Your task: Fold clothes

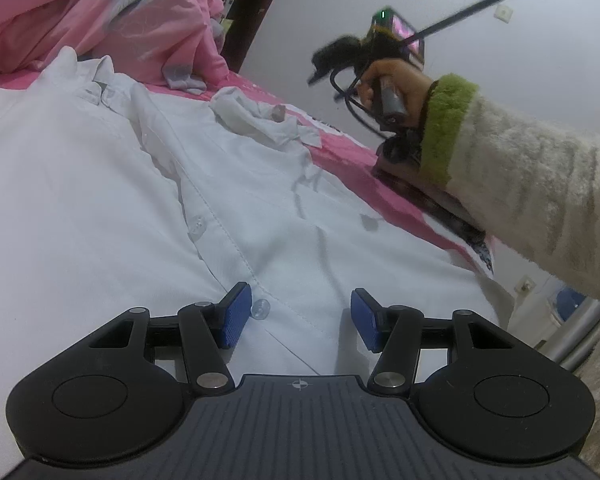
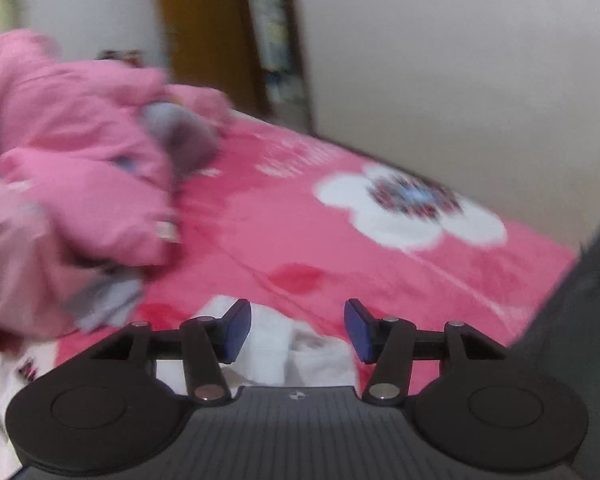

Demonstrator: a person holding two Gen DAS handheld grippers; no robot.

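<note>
White cotton fills the left wrist view: a button-front shirt (image 1: 112, 200) lies spread face up on the pink bedcover (image 1: 352, 160), collar toward the far left, placket running down toward the camera. Nothing of it looks folded yet; the body is flat, and the far sleeve (image 1: 256, 120) sits bunched in a heap at the shirt's right edge, so both sleeves and the body folds appear still to do. Low in that view, the left gripper (image 1: 296, 320) hovers over the hem by the placket, its blue pads apart and clamping nothing. Further right, a hand (image 1: 396, 88) in a fluffy cream sleeve (image 1: 520, 200) with a green cuff carries the right gripper above the bunched sleeve. From its own blurred camera, the right gripper (image 2: 298, 330) has its jaws released, white cloth lying beneath but not pinched. A crumpled pink quilt (image 2: 72, 184) is piled at the far left of the bed.
</note>
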